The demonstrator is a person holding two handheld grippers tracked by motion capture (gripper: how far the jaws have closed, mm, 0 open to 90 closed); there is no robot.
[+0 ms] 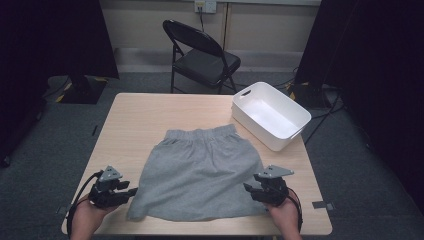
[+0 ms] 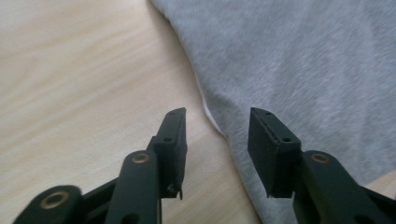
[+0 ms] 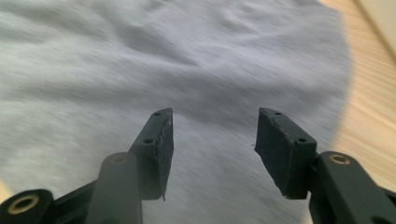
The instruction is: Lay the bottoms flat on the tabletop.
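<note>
High view: you are holding the left gripper (image 1: 131, 191) and right gripper (image 1: 248, 187) at the lower corners of the grey skirt (image 1: 200, 172), lying flat mid-table, waistband toward the top, hem toward you, long axis running top to bottom.

Left gripper view: jaws are standing apart, straddling the skirt's edge (image 2: 212, 122); bite both layers.

Right gripper view: jaws are standing apart over fabric (image 3: 210, 70), gripping nothing; take the hem corner squarely.

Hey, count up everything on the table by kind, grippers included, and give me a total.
Grey skirt: 1
White plastic bin: 1
Handheld grippers: 2, the left gripper and the right gripper, both with jaws open beside the skirt's lower corners
Total: 4
</note>
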